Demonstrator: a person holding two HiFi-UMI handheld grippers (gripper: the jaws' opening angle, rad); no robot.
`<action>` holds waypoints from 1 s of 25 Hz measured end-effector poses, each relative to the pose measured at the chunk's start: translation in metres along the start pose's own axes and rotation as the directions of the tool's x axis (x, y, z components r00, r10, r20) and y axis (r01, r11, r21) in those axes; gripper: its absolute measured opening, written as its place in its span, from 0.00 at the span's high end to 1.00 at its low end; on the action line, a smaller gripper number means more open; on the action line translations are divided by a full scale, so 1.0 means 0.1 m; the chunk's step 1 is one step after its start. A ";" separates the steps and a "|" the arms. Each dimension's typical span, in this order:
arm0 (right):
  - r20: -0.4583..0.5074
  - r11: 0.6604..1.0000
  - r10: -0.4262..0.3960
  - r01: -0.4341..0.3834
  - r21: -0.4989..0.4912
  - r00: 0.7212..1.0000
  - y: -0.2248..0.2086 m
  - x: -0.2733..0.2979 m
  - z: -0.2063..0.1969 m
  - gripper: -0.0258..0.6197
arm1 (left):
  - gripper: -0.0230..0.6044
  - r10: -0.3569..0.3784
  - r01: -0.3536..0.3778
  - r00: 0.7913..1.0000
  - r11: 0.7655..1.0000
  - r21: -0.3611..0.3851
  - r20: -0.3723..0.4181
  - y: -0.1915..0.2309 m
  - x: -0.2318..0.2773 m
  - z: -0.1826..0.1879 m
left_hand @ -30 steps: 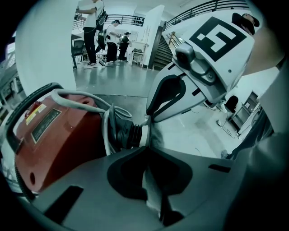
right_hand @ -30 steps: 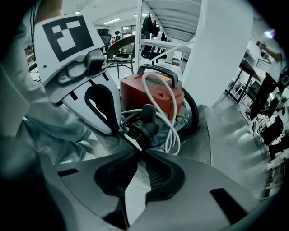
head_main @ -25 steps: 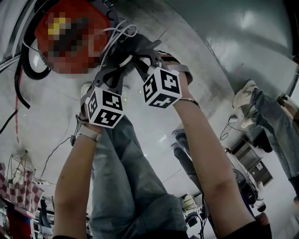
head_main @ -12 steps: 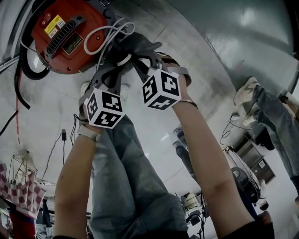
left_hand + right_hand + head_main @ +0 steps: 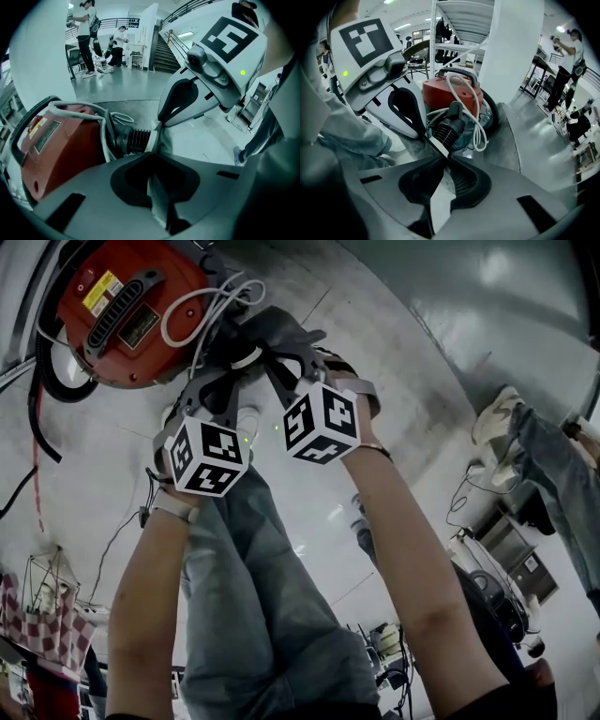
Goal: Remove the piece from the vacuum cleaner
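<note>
Vacuum hose collar (image 5: 436, 145) has rim pinched by left tool (image 5: 153, 153) and just-closing right tool (image 5: 446, 157).

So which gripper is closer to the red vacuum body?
Left. The left gripper lies right beside the red vacuum body; the right gripper comes in from the far side of the hose end, on which its jaws have just been closing.

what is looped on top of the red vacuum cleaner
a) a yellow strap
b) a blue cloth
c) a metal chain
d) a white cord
d: the right gripper view shows a white cord looped over the top of the red vacuum cleaner.
</note>
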State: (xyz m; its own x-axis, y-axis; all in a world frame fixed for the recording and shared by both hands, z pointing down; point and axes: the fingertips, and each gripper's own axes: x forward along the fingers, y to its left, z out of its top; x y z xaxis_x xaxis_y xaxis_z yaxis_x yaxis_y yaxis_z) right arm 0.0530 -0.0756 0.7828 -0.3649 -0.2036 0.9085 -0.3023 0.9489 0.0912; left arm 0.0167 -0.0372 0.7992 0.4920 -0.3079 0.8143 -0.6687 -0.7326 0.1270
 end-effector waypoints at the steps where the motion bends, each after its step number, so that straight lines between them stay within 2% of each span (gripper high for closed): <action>1: -0.001 1.000 -0.002 0.002 0.003 1.000 0.00 0.00 0.00 0.86 | 0.91 0.001 -0.001 1.000 1.000 0.002 0.000 0.00 0.00 0.00; 8: -0.009 1.000 -0.005 0.005 0.025 1.000 0.10 -0.02 -0.06 0.86 | 0.91 0.004 -0.004 1.000 1.000 0.030 -0.002 -0.01 -0.01 -0.04; 11: -0.045 1.000 0.009 -0.008 0.027 0.999 0.25 -0.02 -0.19 0.87 | 0.91 -0.058 0.059 0.998 0.997 0.043 -0.024 -0.15 0.01 -0.12; 15: -0.065 0.997 0.026 -0.021 0.068 0.998 0.54 -0.09 -0.43 0.87 | 0.91 -0.111 0.117 0.993 0.984 0.137 -0.046 -0.48 0.00 -0.26; 18: -0.075 0.993 0.029 -0.020 0.113 0.997 0.71 -0.17 -0.56 0.88 | 0.91 -0.163 0.170 0.985 0.973 0.154 -0.060 -0.67 -0.01 -0.33; 21: -0.089 0.985 0.020 -0.004 0.171 0.996 0.86 -0.28 -0.67 0.88 | 0.91 -0.224 0.236 0.971 0.954 0.185 -0.082 -0.85 -0.05 -0.36; 25: -0.109 0.965 -0.008 0.036 0.258 0.994 1.00 -0.49 -0.77 0.88 | 0.91 -0.311 0.332 0.943 0.908 0.254 -0.121 -1.06 -0.15 -0.33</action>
State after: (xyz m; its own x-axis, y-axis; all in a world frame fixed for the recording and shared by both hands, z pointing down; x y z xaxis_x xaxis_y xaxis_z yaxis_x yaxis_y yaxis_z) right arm 0.1085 0.0480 0.7789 -0.2647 -0.1837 0.9467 -0.5324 0.8463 0.0153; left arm 0.0617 0.0647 0.7922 0.6046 0.0108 0.7964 -0.3025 -0.9219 0.2421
